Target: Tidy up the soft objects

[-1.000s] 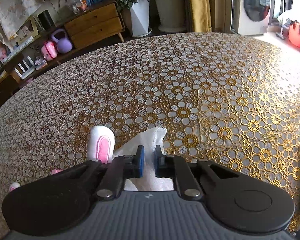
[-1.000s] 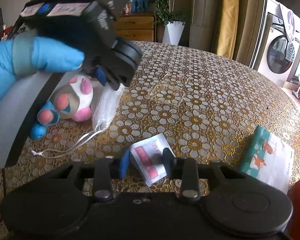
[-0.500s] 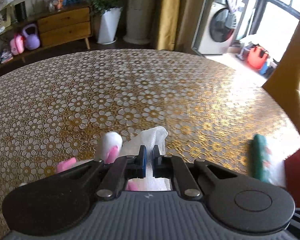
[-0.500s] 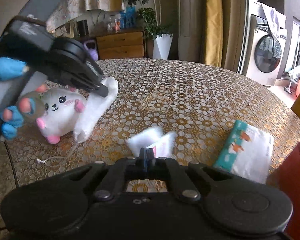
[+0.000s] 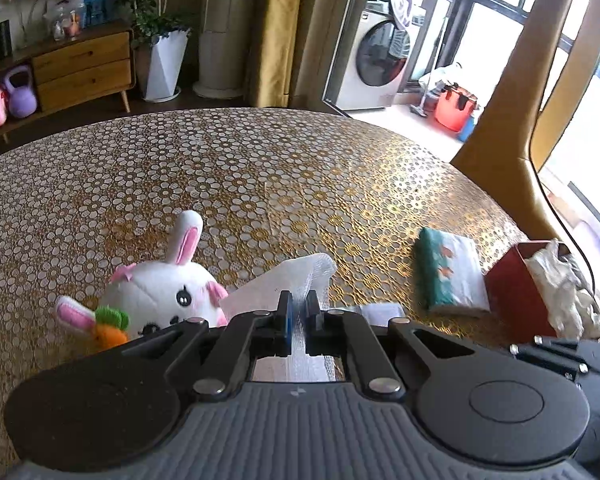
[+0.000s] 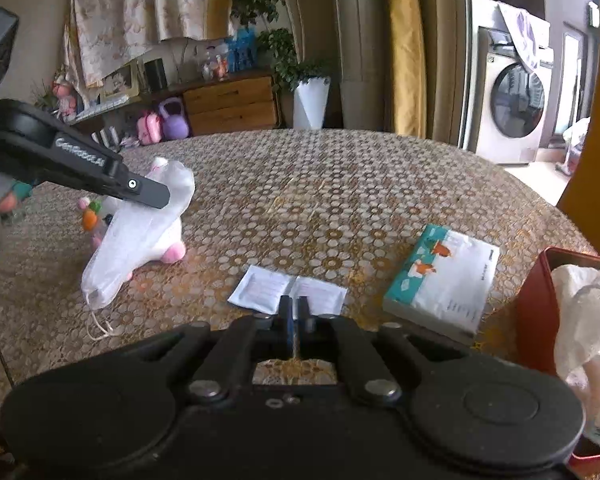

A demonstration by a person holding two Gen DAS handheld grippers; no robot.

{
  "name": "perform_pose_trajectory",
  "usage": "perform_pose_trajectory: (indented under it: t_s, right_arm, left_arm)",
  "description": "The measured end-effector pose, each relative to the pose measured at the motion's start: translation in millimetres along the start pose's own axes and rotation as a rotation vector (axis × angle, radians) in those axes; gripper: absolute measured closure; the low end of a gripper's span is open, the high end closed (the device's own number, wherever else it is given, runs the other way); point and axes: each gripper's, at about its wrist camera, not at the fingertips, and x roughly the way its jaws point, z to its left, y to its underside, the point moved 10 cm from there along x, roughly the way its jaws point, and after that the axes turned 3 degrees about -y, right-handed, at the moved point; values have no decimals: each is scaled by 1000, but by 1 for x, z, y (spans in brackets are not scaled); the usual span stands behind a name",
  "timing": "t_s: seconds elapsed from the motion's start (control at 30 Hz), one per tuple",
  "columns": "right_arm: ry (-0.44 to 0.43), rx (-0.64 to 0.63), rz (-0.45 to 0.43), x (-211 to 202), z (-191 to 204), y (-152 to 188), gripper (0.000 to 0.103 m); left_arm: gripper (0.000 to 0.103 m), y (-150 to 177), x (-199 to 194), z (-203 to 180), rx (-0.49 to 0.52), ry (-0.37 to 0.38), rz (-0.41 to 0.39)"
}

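My left gripper (image 5: 298, 322) is shut on a white face mask (image 5: 296, 280) and holds it above the table; in the right wrist view the mask (image 6: 140, 240) hangs from it in front of a white plush rabbit (image 6: 168, 236). The rabbit (image 5: 160, 296) lies on the table just left of the left gripper. My right gripper (image 6: 295, 320) is shut on a small white sachet (image 6: 288, 290), held low over the table. A teal and white tissue pack (image 6: 444, 280) lies to its right.
A red tin box (image 6: 540, 300) with crumpled white fabric (image 6: 588, 320) in it stands at the table's right edge; it also shows in the left wrist view (image 5: 516, 292). The round table has a gold flower-patterned cloth (image 5: 260, 184). A yellow chair back (image 5: 512, 112) rises behind the box.
Both grippers have risen and pulled back. The right gripper closed on the sachet and lifted it. The left gripper lifted the mask clear, and the rabbit now shows in full.
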Motion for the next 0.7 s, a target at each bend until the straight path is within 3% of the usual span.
perform_pose_trajectory:
  t_s: [0.03, 0.27, 0.33, 0.5, 0.7]
  right_arm:
    - [12, -2, -10, -1, 0, -1, 83]
    - [-5, -10, 10, 13, 11, -1, 53]
    - [-3, -3, 23, 23, 13, -1, 39]
    - [34, 26, 63, 52, 14, -2, 20]
    - [96, 77, 104, 84, 13, -4, 9]
  left_arm:
    - [98, 2, -3, 0, 6, 1, -7]
    - [98, 27, -10, 5, 28, 13, -15]
    - [98, 34, -10, 9, 29, 12, -16]
    - [98, 51, -9, 21, 6, 21, -18]
    - [98, 62, -5, 29, -9, 41, -18]
